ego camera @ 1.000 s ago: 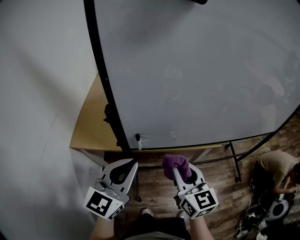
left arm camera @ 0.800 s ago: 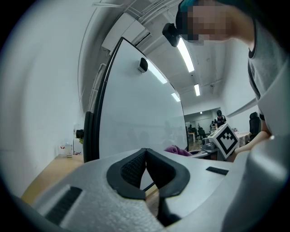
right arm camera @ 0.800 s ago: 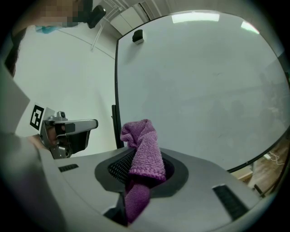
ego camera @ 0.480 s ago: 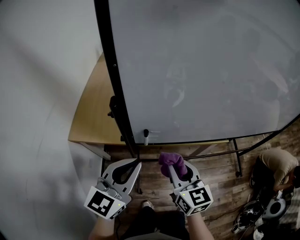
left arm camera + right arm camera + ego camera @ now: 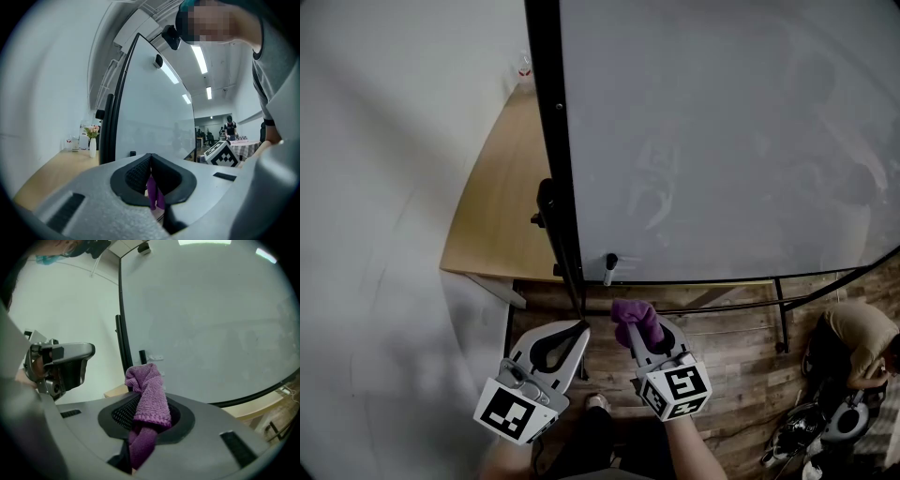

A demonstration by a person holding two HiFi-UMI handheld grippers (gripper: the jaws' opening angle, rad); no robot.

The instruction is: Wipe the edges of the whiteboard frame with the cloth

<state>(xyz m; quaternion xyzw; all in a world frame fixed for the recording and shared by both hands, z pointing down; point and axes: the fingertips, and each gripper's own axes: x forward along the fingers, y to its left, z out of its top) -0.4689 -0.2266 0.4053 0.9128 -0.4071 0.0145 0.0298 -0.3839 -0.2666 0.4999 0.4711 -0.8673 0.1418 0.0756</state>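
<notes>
The whiteboard's black frame has a left upright [image 5: 553, 141] and a bottom rail [image 5: 722, 279] that meet just ahead of my grippers. A purple cloth [image 5: 636, 322] sticks out of my right gripper [image 5: 632, 334], which is shut on it a short way below that corner. In the right gripper view the cloth [image 5: 149, 394] bunches over the jaws, with the upright [image 5: 123, 324] behind it. My left gripper [image 5: 582, 326] is shut, its tips close to the foot of the upright. In the left gripper view the tips [image 5: 150, 155] meet in front of the upright [image 5: 108, 126].
A wooden table [image 5: 497, 206] stands left of the board against a white wall, with a small vase of flowers [image 5: 92, 140] on it. A dark marker [image 5: 609, 267] rests at the board's lower left. Stand legs [image 5: 780, 319] cross the wood floor. A person [image 5: 855, 342] crouches at lower right.
The board's left upright has slid rightwards in the head view and stands nearly straight now. Both grippers sit closer to the bottom-left corner. Both stay shut, the cloth still held.
</notes>
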